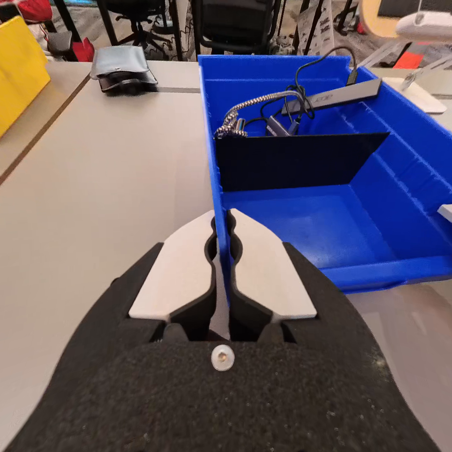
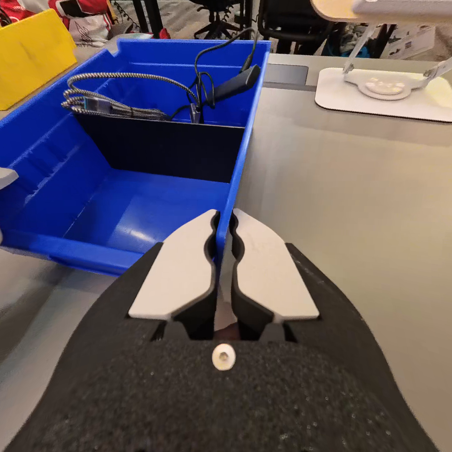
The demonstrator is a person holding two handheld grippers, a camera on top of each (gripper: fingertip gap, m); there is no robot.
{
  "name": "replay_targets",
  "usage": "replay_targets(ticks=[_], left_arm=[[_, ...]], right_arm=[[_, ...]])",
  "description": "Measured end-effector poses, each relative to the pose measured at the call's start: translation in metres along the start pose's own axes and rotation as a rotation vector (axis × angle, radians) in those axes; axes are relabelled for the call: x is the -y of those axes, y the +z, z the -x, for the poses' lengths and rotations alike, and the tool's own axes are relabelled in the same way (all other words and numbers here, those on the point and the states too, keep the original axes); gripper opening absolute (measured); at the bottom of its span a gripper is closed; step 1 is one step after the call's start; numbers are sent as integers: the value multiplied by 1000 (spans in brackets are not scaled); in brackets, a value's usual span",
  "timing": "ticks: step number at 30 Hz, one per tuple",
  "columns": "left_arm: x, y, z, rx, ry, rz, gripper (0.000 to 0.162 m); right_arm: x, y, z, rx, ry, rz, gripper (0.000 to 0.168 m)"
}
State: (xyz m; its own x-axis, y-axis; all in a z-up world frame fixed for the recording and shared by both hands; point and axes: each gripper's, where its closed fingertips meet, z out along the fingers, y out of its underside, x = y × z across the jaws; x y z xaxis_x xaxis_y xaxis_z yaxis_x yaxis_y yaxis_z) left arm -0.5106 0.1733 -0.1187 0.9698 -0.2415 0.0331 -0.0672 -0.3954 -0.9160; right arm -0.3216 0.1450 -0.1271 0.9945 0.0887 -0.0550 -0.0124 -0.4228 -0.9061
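A blue plastic bin (image 1: pixel 396 156) stands on a pale table, split by a black divider (image 1: pixel 293 161). Its near compartment is empty. The far one holds a braided cable (image 1: pixel 247 107), thin black cables and a silver hub bar (image 1: pixel 342 94). My left gripper (image 1: pixel 222 215) is shut on the bin's left wall near its front corner. My right gripper (image 2: pixel 224 214) is shut on the bin's right wall (image 2: pixel 244 151) near the front. The divider (image 2: pixel 171 151), braided cable (image 2: pixel 117 107) and a dark hub (image 2: pixel 234 82) show in the right wrist view. Each view shows the other gripper's fingertip at the opposite wall.
A yellow bin (image 1: pixel 19 73) stands at the far left and shows in the right wrist view (image 2: pixel 31 56). A grey pouch (image 1: pixel 122 68) lies behind on the table. A white stand base (image 2: pixel 386 95) sits at the far right. Office chairs stand beyond the table. Across from one pair of fingers to the other is roughly 20 centimeters. To reach the white stand base (image 2: pixel 386 95) in a straight line is about 40 centimeters for my right fingers, about 50 centimeters for my left.
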Motion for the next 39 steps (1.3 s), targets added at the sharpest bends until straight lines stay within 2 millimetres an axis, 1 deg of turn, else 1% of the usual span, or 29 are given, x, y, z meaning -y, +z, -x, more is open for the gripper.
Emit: replay_targets(ticks=[2, 4, 6, 7, 8, 9, 10, 12, 14, 16, 18, 19, 20, 21, 23, 25, 26, 27, 28, 30, 32, 33, 35, 37, 39], left_arm=[[0, 0, 1, 18, 13, 7, 5], [0, -1, 2, 30, 0, 4, 5], [0, -1, 3, 34, -28, -1, 7], [0, -1, 5, 39, -38, 1, 10], [-1, -2, 7, 48, -47, 5, 13], [-1, -2, 10, 58, -57, 9, 20], [-1, -2, 12, 63, -70, 12, 25], [-2, -3, 16, 76, -98, 19, 29], [0, -7, 18, 87, -124, 15, 28], [17, -22, 13, 69, -143, -66, 27], [40, -48, 6, 87, -151, -168, 33], [47, -61, 1, 105, -145, -202, 33], [50, -72, -7, 118, -132, -218, 33], [47, -81, -18, 119, -119, -220, 34], [28, -88, -50, 63, -127, -193, 33], [-3, -84, -87, -50, -172, -131, 30], [-16, -79, -102, -95, -190, -81, 27], [-22, -74, -115, -146, -192, -29, 27], [-21, -71, -125, -191, -171, -11, 27], [-15, -65, -128, -192, -91, -39, 26], [-18, -58, -126, -166, 4, -24, 26], [-23, -54, -124, -152, 39, -4, 26], [-32, -51, -125, -146, 67, 30, 26], [-35, -53, -129, -161, 73, 36, 26], [-34, -56, -130, -156, 79, 28, 26]], right_arm=[[0, 0, 1, 35, -28, 9, 9], [-3, -8, 4, 117, -71, 63, 11], [-4, -27, 4, 229, -77, 84, 18], [-5, -38, 3, 294, -87, 93, 19], [-8, -50, -2, 342, -102, 104, 20], [-10, -61, -11, 369, -116, 109, 22], [-11, -72, -23, 390, -124, 104, 24], [-11, -93, -51, 431, -123, 81, 24], [-12, -113, -83, 463, -123, 52, 25], [-12, -131, -121, 457, -136, 3, 27], [-15, -145, -168, 396, -162, -50, 29], [-18, -150, -196, 339, -164, -67, 29], [-20, -154, -226, 267, -143, -76, 29], [-23, -160, -255, 207, -100, -82, 29], [-33, -174, -307, 122, -4, -93, 29], [-46, -187, -354, 33, 61, -116, 30], [-51, -193, -375, -21, 94, -114, 30], [-53, -198, -394, -77, 130, -109, 31], [-52, -203, -408, -109, 156, -120, 32], [-51, -210, -429, -165, 183, -142, 34], [-55, -214, -444, -209, 221, -129, 35], [-56, -216, -446, -209, 251, -132, 35], [-51, -216, -445, -179, 327, -163, 33], [-45, -209, -439, -131, 361, -198, 31], [-49, -197, -439, -136, 338, -162, 30]])
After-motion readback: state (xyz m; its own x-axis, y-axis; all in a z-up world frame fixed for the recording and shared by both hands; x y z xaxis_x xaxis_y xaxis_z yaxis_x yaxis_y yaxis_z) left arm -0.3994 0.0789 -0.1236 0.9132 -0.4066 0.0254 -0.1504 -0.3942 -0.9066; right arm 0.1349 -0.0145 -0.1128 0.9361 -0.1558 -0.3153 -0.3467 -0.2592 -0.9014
